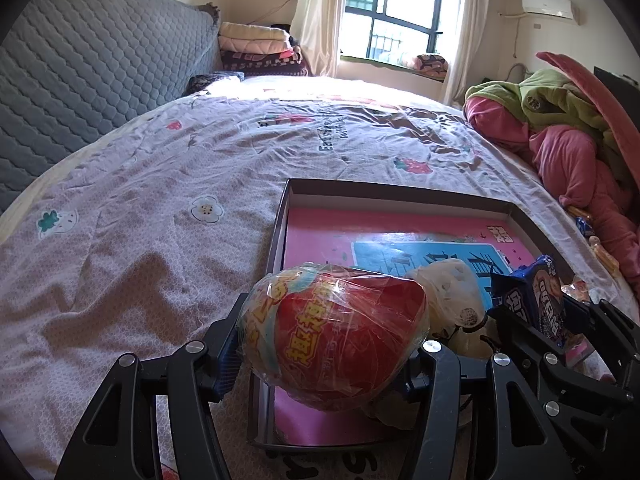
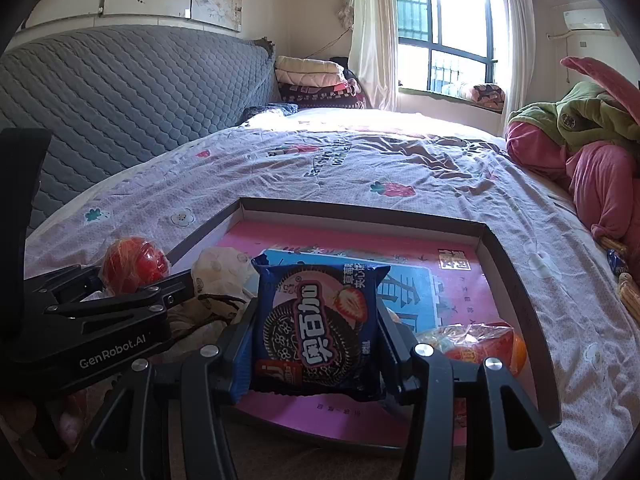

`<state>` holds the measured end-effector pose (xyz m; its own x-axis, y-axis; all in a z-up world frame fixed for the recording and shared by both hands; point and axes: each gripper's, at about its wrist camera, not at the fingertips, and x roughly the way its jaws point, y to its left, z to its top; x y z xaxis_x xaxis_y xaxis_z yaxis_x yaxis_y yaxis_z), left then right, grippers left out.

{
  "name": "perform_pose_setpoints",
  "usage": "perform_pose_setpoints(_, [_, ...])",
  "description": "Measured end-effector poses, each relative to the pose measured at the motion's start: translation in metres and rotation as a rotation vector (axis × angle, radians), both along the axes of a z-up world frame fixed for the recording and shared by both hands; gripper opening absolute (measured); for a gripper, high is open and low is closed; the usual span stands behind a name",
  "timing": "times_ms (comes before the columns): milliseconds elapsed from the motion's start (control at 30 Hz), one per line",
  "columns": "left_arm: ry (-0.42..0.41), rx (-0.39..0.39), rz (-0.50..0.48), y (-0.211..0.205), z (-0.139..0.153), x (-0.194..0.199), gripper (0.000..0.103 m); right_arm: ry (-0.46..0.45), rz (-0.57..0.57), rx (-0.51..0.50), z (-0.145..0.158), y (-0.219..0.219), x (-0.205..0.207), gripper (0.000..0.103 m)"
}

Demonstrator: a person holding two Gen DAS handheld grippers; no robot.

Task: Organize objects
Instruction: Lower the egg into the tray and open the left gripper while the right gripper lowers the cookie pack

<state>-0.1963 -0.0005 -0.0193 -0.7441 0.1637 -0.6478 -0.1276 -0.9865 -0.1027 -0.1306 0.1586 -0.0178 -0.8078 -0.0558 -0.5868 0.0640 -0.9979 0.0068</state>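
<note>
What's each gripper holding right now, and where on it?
Left gripper: the red wrapped snack, clamped across its sides. Right gripper: the blue cookie packet, by its side edges.

A bed under a pale printed sheet carries a shallow dark-rimmed tray with a pink floor near its foot. A heap of pink and green clothes lies along the right edge, small snack packets beside it. Folded blankets are stacked at the far end by the grey headboard
</note>
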Motion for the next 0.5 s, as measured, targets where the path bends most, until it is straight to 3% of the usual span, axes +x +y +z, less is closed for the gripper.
perform_pose_setpoints(500, [-0.04, 0.045, -0.007, -0.0043, -0.0099, -0.0074, 0.061, -0.042, 0.007, 0.031, -0.0075, -0.0061, -0.0047, 0.052])
